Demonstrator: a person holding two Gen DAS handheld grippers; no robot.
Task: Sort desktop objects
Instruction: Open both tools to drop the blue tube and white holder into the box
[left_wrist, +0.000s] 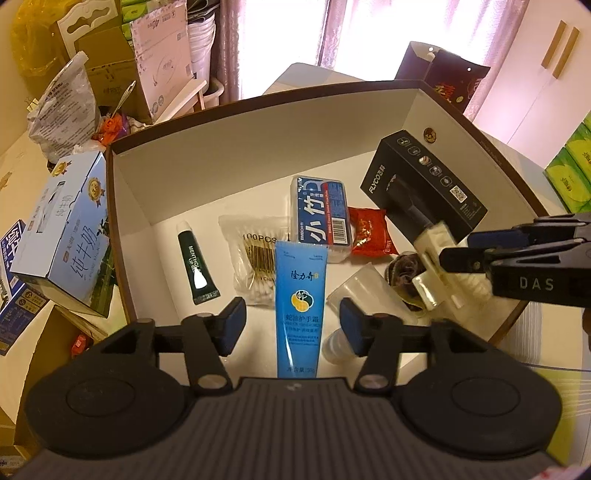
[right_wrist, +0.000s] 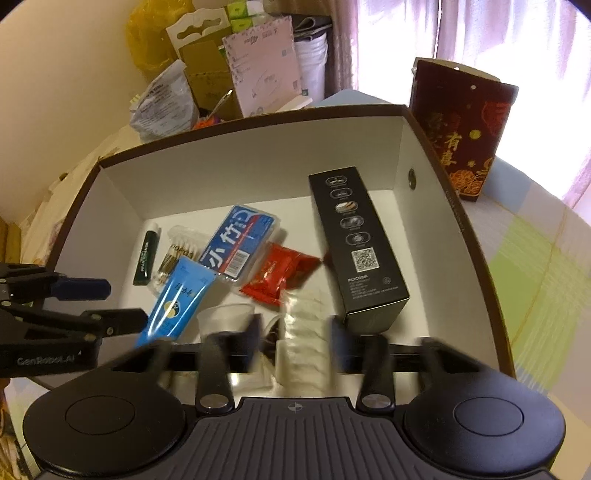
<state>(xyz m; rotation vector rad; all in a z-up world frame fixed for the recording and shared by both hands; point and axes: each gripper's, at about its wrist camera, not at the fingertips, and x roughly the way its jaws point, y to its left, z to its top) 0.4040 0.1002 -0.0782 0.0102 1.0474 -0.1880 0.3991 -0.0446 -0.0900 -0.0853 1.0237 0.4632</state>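
Note:
A large brown-rimmed white box (left_wrist: 258, 101) holds the sorted items: a blue hand-cream tube (left_wrist: 301, 295), a green tube (left_wrist: 195, 262), a cotton-swab bag (left_wrist: 255, 251), a blue floss case (left_wrist: 319, 210), a red packet (left_wrist: 371, 230), a black carton (left_wrist: 424, 181) and a clear cup (left_wrist: 362, 291). My left gripper (left_wrist: 291, 325) hovers open over the blue tube's lower end. My right gripper (right_wrist: 295, 339) is motion-blurred, its jaws apart with a cream-white pack (right_wrist: 303, 332) between them. That pack (left_wrist: 436, 258) lies tilted over the cup and a dark round item (left_wrist: 402, 269).
A blue milk carton (left_wrist: 62, 229) stands left of the box, and a dark red gift bag (right_wrist: 465, 129) stands behind its right corner. Cardboard boxes (left_wrist: 110, 48) and a plastic bag (left_wrist: 62, 110) crowd the back left. Green tissue packs (left_wrist: 569, 166) sit at the right, over a chequered cloth (right_wrist: 535, 258).

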